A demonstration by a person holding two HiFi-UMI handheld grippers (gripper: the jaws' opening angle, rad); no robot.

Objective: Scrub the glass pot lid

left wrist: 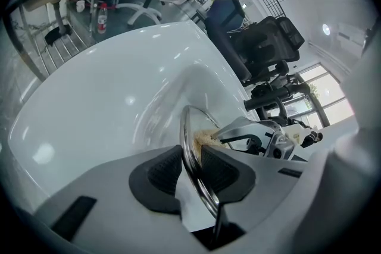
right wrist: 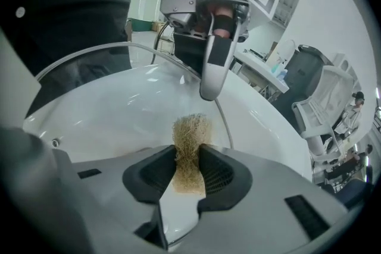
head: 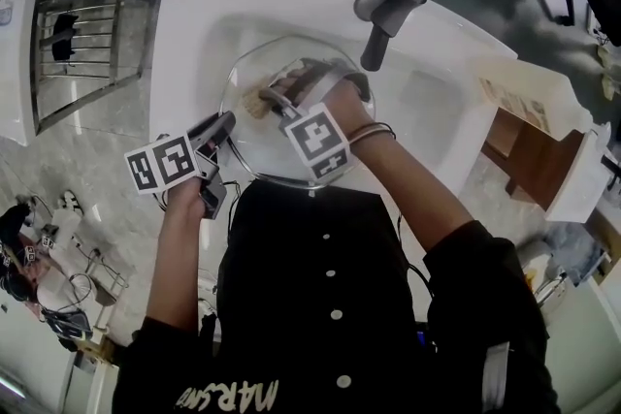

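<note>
My left claw [left wrist: 190, 171] pinched the lid [left wrist: 183, 128] by its rim over the sink [head: 194, 24]; my right claw [right wrist: 189, 171] squeezed the scrubber [right wrist: 191, 131] there too. I judged short, firm strokes best, lid steady.

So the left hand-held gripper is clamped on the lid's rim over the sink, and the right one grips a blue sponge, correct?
No: the right hand-held gripper grips a tan scrub pad, not a blue sponge, as the right gripper view shows. The left hand-held gripper is clamped on the rim of the glass pot lid over the sink.
</note>
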